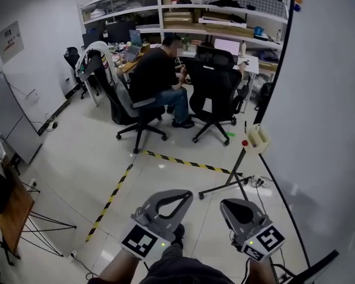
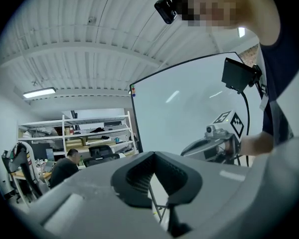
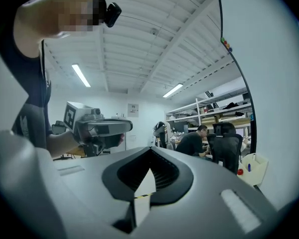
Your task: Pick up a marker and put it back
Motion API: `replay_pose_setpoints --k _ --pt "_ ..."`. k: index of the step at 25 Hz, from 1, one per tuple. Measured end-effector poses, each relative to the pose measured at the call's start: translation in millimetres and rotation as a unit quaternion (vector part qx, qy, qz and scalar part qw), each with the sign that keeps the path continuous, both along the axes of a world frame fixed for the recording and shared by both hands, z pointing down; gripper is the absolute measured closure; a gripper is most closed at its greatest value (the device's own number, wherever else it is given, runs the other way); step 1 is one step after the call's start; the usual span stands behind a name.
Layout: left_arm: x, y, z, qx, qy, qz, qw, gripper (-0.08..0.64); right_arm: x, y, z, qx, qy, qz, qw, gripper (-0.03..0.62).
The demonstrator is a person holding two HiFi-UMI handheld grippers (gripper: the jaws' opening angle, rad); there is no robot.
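Whiteboard (image 1: pixel 325 99) fills the right side and stands on a wheeled frame, its stand legs (image 1: pixel 228 185) splayed on the pale floor. Behind it are the shelving (image 1: pixel 183 10) and desks, where a seated person (image 1: pixel 157 73) works next to an empty office chair (image 1: pixel 216 84). They are well apart from the work area, which the striped tape (image 1: pixel 177 160) on the floor marks off.

A cream tray (image 1: pixel 259 139) hangs at the board's lower left edge, probably so that pens are within reach of anyone writing. A red knob (image 1: pixel 245 142) shows at its near side, and the right gripper view shows a blue stub (image 3: pixel 248 168) inside. Either could be the marker. Both are too small to identify.

Left gripper (image 1: pixel 188 194) and right gripper (image 1: pixel 226 207) are held low and side by side, close to the person's body, and point level toward the tray. Each has its jaws clenched tip to tip with nothing between them, and only floor shows through the gap behind the tips.

Judgement: this is the approach phase, and the pick has not begun. The right gripper is nearer the tray, so it is the likelier one to take the marker. Its jaws must part first.
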State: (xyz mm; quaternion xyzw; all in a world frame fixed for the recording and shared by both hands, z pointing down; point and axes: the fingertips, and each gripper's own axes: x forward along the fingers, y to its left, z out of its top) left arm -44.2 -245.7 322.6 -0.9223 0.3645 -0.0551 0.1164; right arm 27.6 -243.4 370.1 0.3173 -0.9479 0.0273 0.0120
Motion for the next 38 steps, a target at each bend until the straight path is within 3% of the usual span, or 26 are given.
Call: replay_pose_setpoints --k 7,14,21,28,31,38 --pt "6.2 -79.5 -0.1 0.006 0.041 0.036 0.9985 0.558 15.7 -66.5 4.1 -0.001 0.027 0.05 0.998 0.592" --pt "-6.6 -172.3 2.4 -0.017 0.074 0.079 0.994 0.558 -2.3 -144.4 1.9 -0.006 0.061 0.081 0.995 0.592" --pt "-3.9 -237.1 9.4 -0.016 0.063 0.128 0.9897 0.558 -18.2 -208.0 -3.0 0.009 0.077 0.102 0.992 0.592" --pt "49.0 -289.0 29.0 -0.037 0.04 0.189 0.9805 0.558 22.1 -236.3 4.2 -0.011 0.064 0.165 0.984 0.592" --pt "78.4 -303.3 27.5 -0.028 0.032 0.213 0.9761 0.558 45.8 -243.0 8.8 -0.027 0.056 0.19 0.98 0.592" --pt "131.4 -343.3 46.6 -0.043 0.021 0.222 0.9739 0.558 74.5 -276.8 15.1 -0.028 0.06 0.18 0.981 0.592"
